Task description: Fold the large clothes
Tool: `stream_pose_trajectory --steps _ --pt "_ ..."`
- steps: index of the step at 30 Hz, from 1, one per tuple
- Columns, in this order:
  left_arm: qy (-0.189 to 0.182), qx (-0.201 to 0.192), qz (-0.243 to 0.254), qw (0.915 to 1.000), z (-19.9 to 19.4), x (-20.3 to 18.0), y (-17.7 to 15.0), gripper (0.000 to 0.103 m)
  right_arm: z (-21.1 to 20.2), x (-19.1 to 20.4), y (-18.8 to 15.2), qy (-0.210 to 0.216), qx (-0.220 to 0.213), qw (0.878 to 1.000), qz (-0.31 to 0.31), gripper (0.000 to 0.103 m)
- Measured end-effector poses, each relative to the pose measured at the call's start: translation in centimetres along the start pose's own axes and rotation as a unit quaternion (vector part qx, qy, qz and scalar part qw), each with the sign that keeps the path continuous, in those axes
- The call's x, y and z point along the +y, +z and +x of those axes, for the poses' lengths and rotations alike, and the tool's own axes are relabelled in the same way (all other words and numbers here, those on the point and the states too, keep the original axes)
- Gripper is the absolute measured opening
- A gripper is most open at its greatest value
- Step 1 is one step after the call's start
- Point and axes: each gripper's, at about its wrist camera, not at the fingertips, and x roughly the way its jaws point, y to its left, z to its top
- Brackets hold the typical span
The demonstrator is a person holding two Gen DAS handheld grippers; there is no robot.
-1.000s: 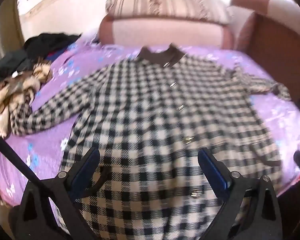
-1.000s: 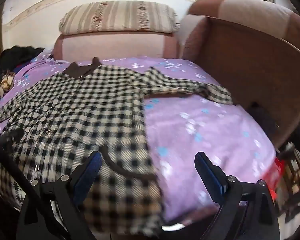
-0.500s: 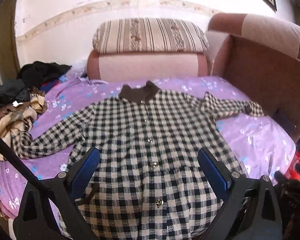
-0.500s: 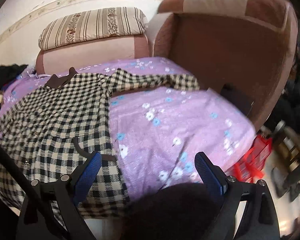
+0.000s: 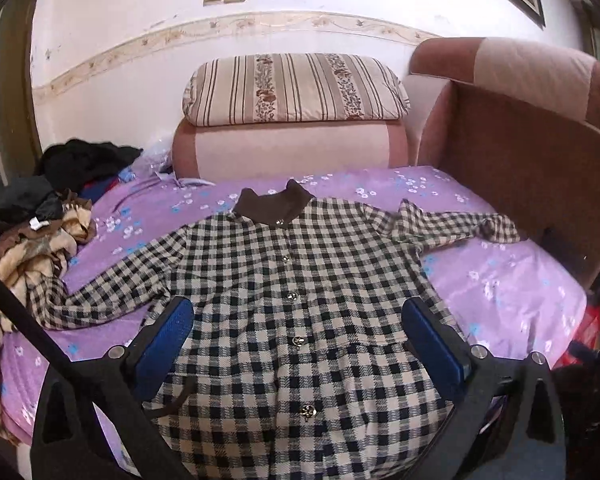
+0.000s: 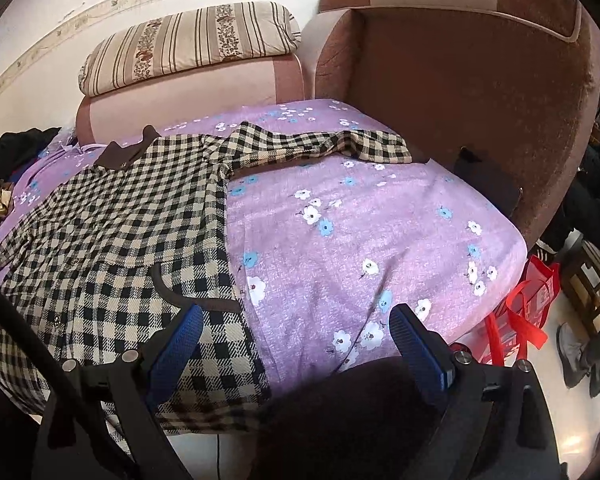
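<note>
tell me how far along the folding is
Done: the checked shirt lies spread flat, buttoned, on the purple sheet, sleeves out. In hand: nothing; the left gripper and right gripper are open above it. Left: every fold.

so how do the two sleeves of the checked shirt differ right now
The left sleeve angles down toward the pile of clothes, while the right sleeve runs almost straight out toward the brown armrest. The left sleeve lies fairly flat; the right sleeve is rumpled, its cuff folded over. Both are part of the checked shirt and rest on the purple floral sheet, untouched by either tool.
</note>
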Motion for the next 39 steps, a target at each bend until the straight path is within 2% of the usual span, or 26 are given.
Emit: stream_pose_trajectory --steps 3,8,19,32,39 --pt "0.004 -0.007 0.009 0.9999 -0.2 -0.3 -0.2 0.103 0.1 0.0 0.0 0.002 0.001 1.000 0.002 0.097" --pt "0.002 -0.012 -0.005 0.9999 -0.5 0.2 -0.4 0.103 0.3 0.1 -0.1 -0.003 0.006 1.000 0.000 0.097" --pt "0.002 0.004 -0.014 0.9999 -0.5 0.7 -1.3 0.103 0.4 0.4 -0.3 -0.008 0.007 1.000 -0.004 0.097" --pt "-0.003 0.006 -0.001 1.0000 -1.0 -0.5 -1.8 0.103 0.0 0.4 -0.4 -0.005 0.001 1.000 -0.003 0.097" --pt "-0.008 0.009 0.019 0.9998 -1.2 -2.1 -2.0 0.103 0.2 -1.0 -0.4 0.010 0.001 1.000 0.021 0.097"
